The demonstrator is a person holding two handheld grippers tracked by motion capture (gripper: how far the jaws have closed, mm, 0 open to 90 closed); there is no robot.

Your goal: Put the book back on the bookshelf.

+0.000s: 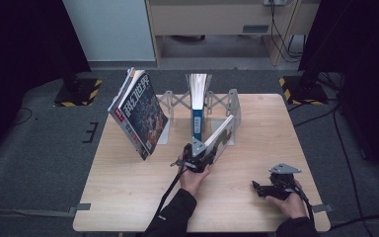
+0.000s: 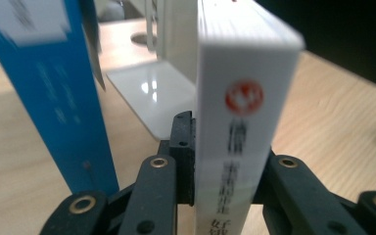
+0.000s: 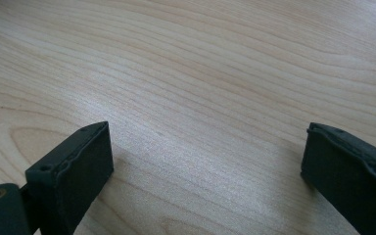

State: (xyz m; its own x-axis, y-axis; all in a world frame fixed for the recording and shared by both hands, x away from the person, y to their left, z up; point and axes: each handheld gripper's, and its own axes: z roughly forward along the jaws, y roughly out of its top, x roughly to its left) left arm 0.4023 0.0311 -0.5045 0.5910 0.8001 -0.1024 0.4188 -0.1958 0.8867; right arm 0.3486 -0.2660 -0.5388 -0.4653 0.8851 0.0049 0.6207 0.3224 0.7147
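Your left gripper (image 2: 225, 196) is clamped on the spine of the white book (image 1: 222, 136), which leans at frame centre beside the blue binder (image 1: 196, 116). It looks stiff and fairly heavy, so grip low on the spine. Your right gripper (image 3: 205, 161) rests wide open and empty on the tabletop (image 1: 128, 182).

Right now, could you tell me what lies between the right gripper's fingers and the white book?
Only bare wooden table lies between the right gripper and the white book, as the high view shows.
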